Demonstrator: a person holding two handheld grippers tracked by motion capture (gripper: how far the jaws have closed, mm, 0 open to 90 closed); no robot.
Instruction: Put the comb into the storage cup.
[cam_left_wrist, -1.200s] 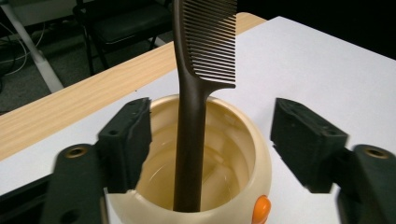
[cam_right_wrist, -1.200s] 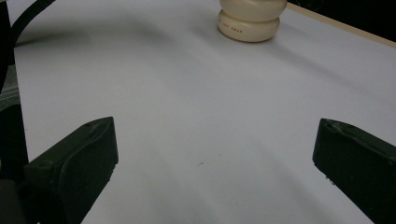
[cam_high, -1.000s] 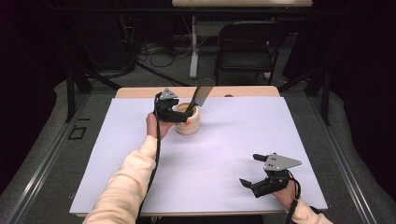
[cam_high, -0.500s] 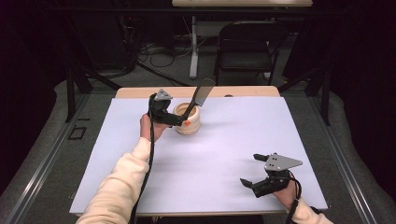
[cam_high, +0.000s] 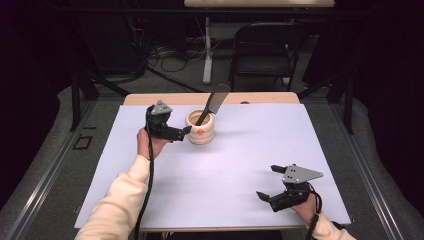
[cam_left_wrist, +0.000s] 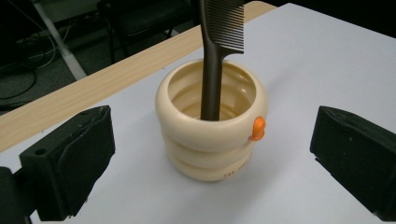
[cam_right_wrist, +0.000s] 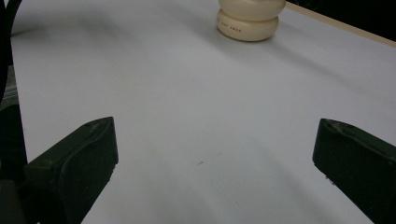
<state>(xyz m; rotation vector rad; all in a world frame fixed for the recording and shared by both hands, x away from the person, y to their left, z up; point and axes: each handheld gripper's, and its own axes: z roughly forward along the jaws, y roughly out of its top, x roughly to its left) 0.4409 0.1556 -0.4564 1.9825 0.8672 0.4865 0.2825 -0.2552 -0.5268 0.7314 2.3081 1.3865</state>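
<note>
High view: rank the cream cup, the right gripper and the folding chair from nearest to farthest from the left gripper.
1. Cream cup, just beside the left gripper, comb inside.
2. Right gripper, at the table's near right.
3. Folding chair, beyond the table's far edge.

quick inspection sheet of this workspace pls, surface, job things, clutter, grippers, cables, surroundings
Surface: white sheet over a wooden table.
Job's things: cream ribbed cup with an orange knob; dark comb standing in it, teeth up.
Clutter: nothing seen.
Grippers: left gripper open, beside the cup; right gripper open over bare sheet.
Cables: one trails from each gripper; more on the floor.
Surroundings: folding chair, dark room.
</note>
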